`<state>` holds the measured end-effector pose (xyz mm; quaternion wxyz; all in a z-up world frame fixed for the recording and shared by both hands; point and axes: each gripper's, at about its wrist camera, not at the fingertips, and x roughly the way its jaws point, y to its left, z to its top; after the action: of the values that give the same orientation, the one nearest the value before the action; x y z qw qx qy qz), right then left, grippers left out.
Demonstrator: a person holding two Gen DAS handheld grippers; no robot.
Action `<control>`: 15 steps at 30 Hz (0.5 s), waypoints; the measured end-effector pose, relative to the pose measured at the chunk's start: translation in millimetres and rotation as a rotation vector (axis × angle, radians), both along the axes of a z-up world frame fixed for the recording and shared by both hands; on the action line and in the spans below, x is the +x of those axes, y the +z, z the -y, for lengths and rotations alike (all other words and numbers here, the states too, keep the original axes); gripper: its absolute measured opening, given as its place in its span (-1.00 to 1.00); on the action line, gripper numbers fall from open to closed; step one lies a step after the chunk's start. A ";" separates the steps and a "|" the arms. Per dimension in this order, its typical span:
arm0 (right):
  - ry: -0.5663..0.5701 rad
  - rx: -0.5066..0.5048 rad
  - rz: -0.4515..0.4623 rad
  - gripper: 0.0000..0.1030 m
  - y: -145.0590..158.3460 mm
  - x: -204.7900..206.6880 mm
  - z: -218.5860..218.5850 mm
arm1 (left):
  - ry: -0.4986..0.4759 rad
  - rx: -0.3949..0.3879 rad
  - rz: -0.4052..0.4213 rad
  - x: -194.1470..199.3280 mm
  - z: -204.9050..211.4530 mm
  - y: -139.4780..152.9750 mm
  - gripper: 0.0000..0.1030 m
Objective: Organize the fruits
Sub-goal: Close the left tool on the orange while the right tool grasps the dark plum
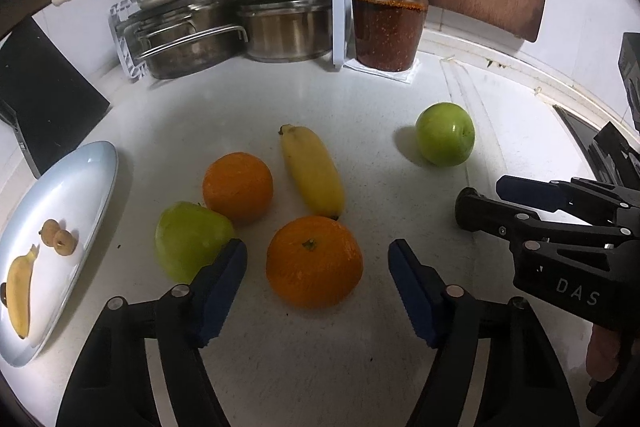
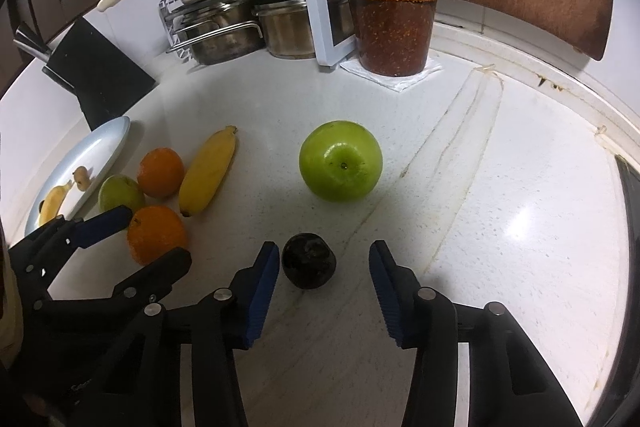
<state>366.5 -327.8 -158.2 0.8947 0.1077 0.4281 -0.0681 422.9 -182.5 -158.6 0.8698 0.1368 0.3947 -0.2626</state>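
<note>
White counter (image 1: 320, 99); banana (image 1: 18, 291) on plate (image 1: 92, 163)

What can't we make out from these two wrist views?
- Dark fruit: right wrist view shows a dark blob between the right gripper's open pads; its kind is unclear.
- Plate: cut off by the frame edge in both views.
- Pear: the left gripper's pad covers its near side in the left wrist view.

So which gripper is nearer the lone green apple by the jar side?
Right. The right gripper sits just short of the green apple, a dark fruit between its fingers; the left gripper straddles an orange farther left.
</note>
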 end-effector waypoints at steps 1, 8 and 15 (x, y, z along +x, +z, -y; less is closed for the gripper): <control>0.003 0.001 -0.001 -0.12 -0.7 0.9 -0.2 | -0.002 0.002 -0.004 1.3 1.2 -1.0 0.27; 0.025 0.011 -0.008 -0.23 -4.9 5.0 -0.7 | 0.000 0.008 -0.017 5.5 2.9 -6.3 -0.07; 0.038 0.017 -0.011 -0.41 -7.2 6.7 -2.9 | 0.014 -0.006 -0.026 6.1 0.3 -6.6 -0.08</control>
<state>373.1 -324.9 -165.4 0.8926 0.1067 0.4354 -0.0482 429.0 -182.8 -165.1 0.8668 0.1281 0.4060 -0.2596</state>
